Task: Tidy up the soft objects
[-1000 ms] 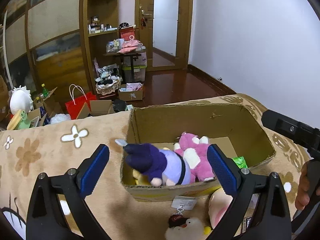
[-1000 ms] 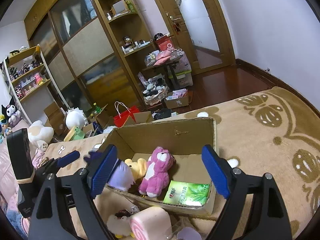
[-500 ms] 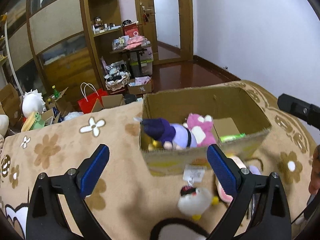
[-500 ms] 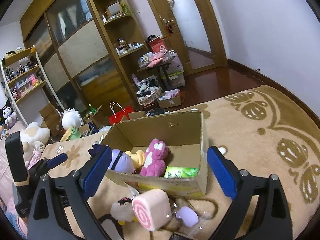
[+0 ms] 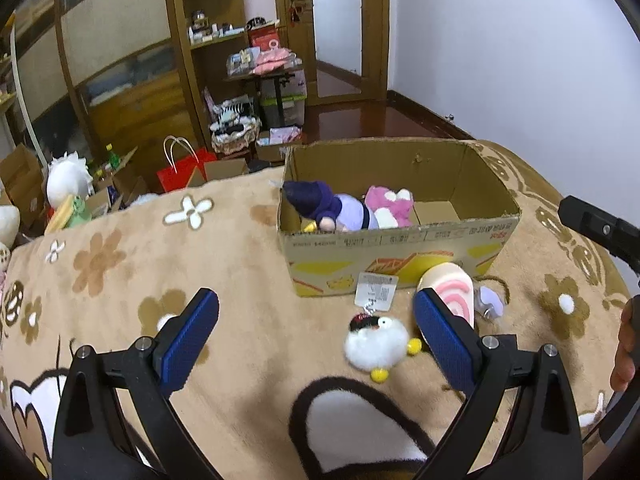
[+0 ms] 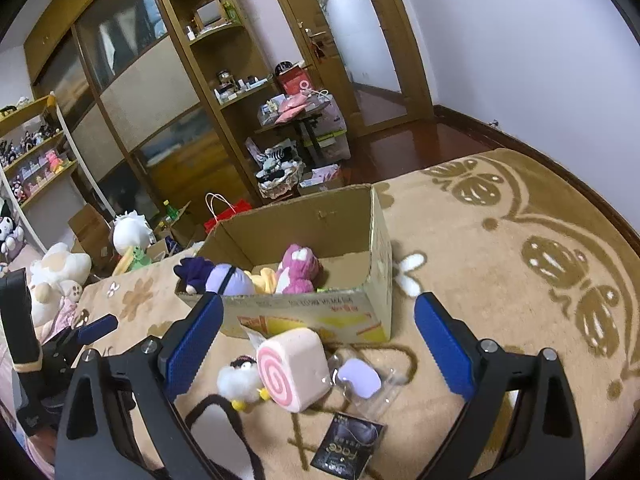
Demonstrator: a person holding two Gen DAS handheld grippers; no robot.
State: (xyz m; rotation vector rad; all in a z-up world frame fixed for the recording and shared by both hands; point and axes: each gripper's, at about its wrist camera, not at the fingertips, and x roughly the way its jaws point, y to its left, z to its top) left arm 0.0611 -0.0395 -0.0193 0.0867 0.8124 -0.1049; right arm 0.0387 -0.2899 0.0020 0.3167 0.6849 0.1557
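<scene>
A cardboard box (image 5: 400,248) (image 6: 312,312) stands on the beige blanket, holding a purple plush (image 5: 332,208) (image 6: 224,278), a pink plush (image 5: 390,210) (image 6: 298,270) and a yellow one (image 6: 262,278). In front of the box lie a white fluffy penguin keychain (image 5: 376,344) (image 6: 238,382), a pink swirl-roll plush (image 5: 448,292) (image 6: 294,372) and a small lilac item in clear wrap (image 5: 490,300) (image 6: 358,380). My left gripper (image 5: 316,340) is open and empty above the blanket near the penguin. My right gripper (image 6: 316,344) is open and empty over the roll.
A black packet (image 6: 348,446) lies near the front. The blanket (image 5: 120,272) drops off at its far edge to a cluttered floor with a red bag (image 5: 180,168), boxes and shelves. White plush toys (image 6: 56,272) sit at left.
Both grippers pulled back from the box and stayed open. The box now sits farther away, and the penguin, roll and lilac item show in front of it.
</scene>
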